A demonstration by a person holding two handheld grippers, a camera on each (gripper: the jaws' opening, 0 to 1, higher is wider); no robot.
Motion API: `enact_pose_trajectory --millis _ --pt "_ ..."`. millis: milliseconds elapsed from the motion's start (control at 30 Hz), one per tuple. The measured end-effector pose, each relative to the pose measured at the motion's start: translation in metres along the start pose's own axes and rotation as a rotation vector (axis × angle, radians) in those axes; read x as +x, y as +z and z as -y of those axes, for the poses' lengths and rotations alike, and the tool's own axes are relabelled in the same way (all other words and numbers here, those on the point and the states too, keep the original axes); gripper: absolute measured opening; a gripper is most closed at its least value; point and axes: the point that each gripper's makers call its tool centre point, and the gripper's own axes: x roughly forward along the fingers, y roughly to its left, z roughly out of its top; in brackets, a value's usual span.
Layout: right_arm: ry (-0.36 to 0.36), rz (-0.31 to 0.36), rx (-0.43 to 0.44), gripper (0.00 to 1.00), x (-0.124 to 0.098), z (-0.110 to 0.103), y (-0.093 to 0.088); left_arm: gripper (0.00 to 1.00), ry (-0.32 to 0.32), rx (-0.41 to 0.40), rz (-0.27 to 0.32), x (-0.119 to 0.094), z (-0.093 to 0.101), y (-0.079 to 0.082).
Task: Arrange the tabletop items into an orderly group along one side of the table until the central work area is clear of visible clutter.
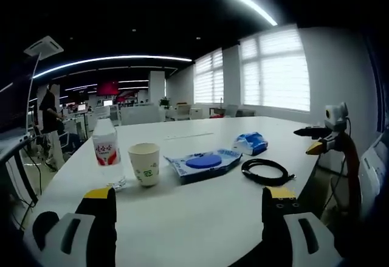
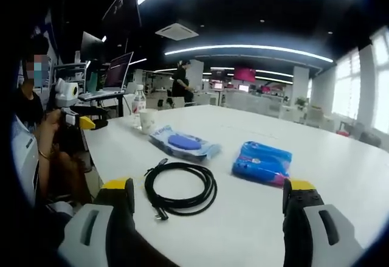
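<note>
- In the left gripper view, the left gripper (image 1: 188,209) hovers low over the near edge of a white table (image 1: 200,218), jaws spread wide and holding nothing.
- Ahead of its left jaw stand a water bottle (image 1: 106,151) and, just beside it, a paper cup (image 1: 144,164).
- Straight ahead lies a flat blue wipes pack (image 1: 203,163); a small blue packet (image 1: 250,143) sits farther off, beyond the right jaw.
- A coiled black cable (image 1: 265,171) lies just ahead of the right jaw.
- The right gripper (image 2: 206,200), in its own view, is likewise wide open and empty, with the cable (image 2: 180,189) directly between and ahead of its jaws.
- The small blue packet (image 2: 262,162) rests near its right jaw; the wipes pack (image 2: 182,143), cup (image 2: 148,121) and bottle (image 2: 139,104) recede ahead.
- At far left a person's hand (image 2: 50,124) holds the other gripper (image 2: 82,121).
</note>
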Motion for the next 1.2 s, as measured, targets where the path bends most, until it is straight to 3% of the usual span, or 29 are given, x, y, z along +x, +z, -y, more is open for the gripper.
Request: enact_pose_trajectory --millis 700,1200 --pt "-0.015 -0.033 0.023 0.98 0.003 0.007 -0.014 0.99 0.000 -0.028 -0.008 0.000 -0.003 -0.003" --pt "-0.035 -0.045 0.026 0.97 0.008 0.014 -0.019 0.98 0.017 -0.032 0.014 0.003 -0.007 0.006"
